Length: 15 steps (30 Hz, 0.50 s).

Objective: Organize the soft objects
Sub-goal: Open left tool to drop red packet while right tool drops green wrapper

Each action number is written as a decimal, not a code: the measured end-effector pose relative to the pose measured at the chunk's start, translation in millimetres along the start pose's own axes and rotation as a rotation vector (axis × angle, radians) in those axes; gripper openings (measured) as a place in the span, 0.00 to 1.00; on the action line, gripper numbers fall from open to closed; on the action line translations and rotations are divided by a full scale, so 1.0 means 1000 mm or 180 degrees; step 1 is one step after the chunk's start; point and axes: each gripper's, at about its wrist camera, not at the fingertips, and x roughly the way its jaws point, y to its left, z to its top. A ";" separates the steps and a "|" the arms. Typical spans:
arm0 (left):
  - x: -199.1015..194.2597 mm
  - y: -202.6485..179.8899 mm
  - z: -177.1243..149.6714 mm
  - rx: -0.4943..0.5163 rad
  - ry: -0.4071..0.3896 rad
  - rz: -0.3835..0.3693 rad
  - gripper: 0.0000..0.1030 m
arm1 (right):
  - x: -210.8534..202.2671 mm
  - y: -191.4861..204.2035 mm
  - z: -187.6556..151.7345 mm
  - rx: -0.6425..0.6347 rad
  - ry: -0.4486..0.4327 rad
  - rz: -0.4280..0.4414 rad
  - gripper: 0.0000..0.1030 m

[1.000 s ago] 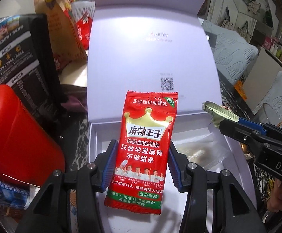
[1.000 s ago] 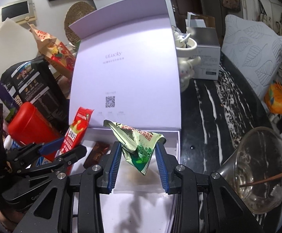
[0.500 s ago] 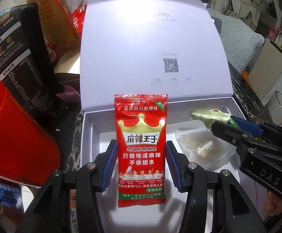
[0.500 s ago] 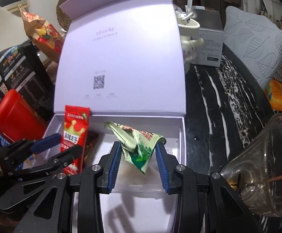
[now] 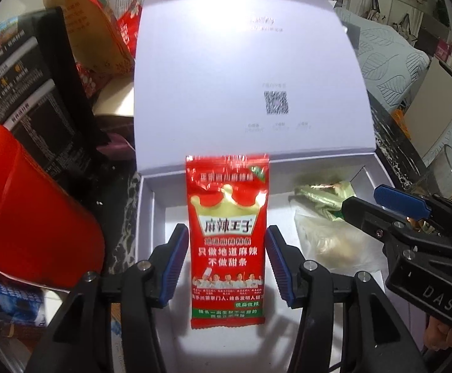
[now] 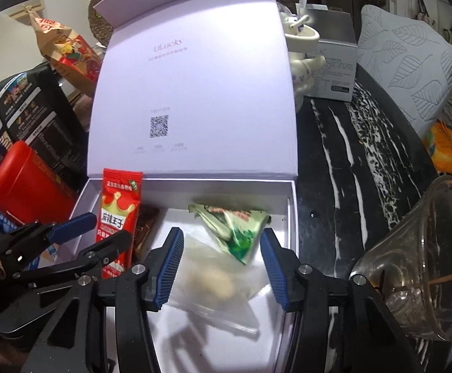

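Observation:
An open white box [image 5: 146, 217] [image 6: 291, 217] with its lid raised lies in front of me. My left gripper [image 5: 227, 258] [image 6: 98, 230] is open inside it, with the red snack packet [image 5: 227, 242] [image 6: 117, 220] between its jaws and small gaps on both sides. My right gripper [image 6: 222, 258] [image 5: 365, 200] is open over the box's right part. The green snack packet [image 6: 235, 230] [image 5: 322, 197] lies loose in the box on a clear bag [image 6: 213, 286] [image 5: 328, 242] of pale food. A brown packet [image 6: 145, 227] lies behind the red one.
A red container [image 5: 30, 217] [image 6: 23, 186] and a black printed bag [image 5: 23, 93] [image 6: 30, 115] stand left of the box. A glass cup [image 6: 418, 258] with a stick stands to the right on the black marble table [image 6: 350, 161]. A white figurine [image 6: 303, 43] and grey carton [image 6: 334, 52] stand behind.
Both grippers moved down into the box and opened. The green packet dropped from the right gripper onto the clear bag. The left jaws spread away from the red packet.

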 end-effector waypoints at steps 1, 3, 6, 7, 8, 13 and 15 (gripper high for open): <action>-0.004 0.000 0.001 0.0009 -0.0041 0.0017 0.49 | -0.003 0.001 0.000 0.0002 -0.0021 0.0020 0.50; -0.012 0.000 0.001 0.0013 -0.0098 0.0040 0.49 | -0.008 0.002 0.000 0.0006 -0.0056 0.0038 0.50; -0.024 0.003 0.003 -0.0009 -0.0179 0.0030 0.49 | -0.019 0.004 0.001 -0.0004 -0.0135 0.0049 0.50; -0.028 0.003 0.003 -0.0008 -0.0211 0.0036 0.49 | -0.022 0.005 0.002 -0.0010 -0.0157 0.0052 0.50; -0.034 0.003 0.003 0.0005 -0.0259 0.0044 0.49 | -0.026 0.006 0.002 -0.0022 -0.0182 0.0050 0.50; -0.059 -0.003 0.008 0.0057 -0.0428 0.0038 0.49 | -0.045 0.014 0.002 -0.0110 -0.0298 -0.0012 0.50; -0.072 -0.005 0.009 0.0063 -0.0505 0.0018 0.49 | -0.056 0.017 0.002 -0.0126 -0.0351 0.0008 0.50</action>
